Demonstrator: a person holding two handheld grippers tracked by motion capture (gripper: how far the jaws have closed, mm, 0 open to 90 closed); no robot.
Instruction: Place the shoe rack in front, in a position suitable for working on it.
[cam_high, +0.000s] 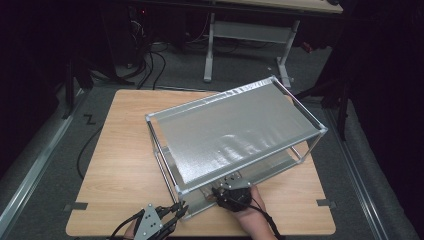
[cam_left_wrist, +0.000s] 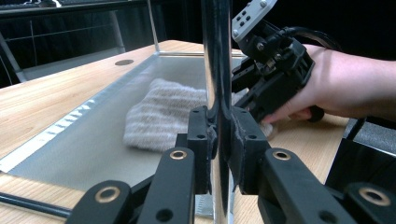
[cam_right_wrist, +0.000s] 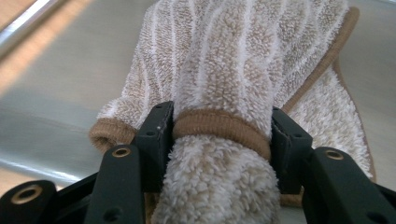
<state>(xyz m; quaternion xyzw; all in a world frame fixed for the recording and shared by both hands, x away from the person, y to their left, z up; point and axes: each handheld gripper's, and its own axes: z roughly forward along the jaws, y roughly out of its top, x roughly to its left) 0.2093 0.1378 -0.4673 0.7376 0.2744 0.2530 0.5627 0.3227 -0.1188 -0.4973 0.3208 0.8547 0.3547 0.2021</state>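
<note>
While the left gripper (cam_left_wrist: 218, 140) clamps a shiny upright post (cam_left_wrist: 216, 70) of the metal rack (cam_high: 165, 117), its two black jaws pressed flat against the post from either side, the right gripper (cam_right_wrist: 219, 135) grasps a bunched towel (cam_right_wrist: 243, 60). In the right gripper view the beige, white-striped terry cloth is squeezed between the jaws, its brown hem running straight across from one pad to the other, with a thick fold bulging toward the camera below the hem and the rest of the cloth spreading away beyond the jaws onto the grey lower shelf (cam_right_wrist: 60, 84) of the rack.

From the left gripper view, the towel (cam_left_wrist: 163, 114) lies on that shelf (cam_left_wrist: 88, 149) just behind the post and a little to its left, and the right gripper (cam_left_wrist: 273, 70) is just past the post on the other side, held in a hand (cam_left_wrist: 345, 84) that comes in from the right edge, its nose tipped down toward the cloth.

In the high view the rack stands slantwise on the wooden table (cam_high: 120, 165), its upper shelf (cam_high: 235, 130) covering most of the lower one. The left gripper (cam_high: 182, 207) sits at the near corner of the rack by the table's near edge; the right gripper (cam_high: 232, 195) is just beside it to the right, reaching under the upper shelf's near edge, with the hand (cam_high: 250, 215) behind it. The two grippers are near each other, apart, with the corner post between them.
</note>
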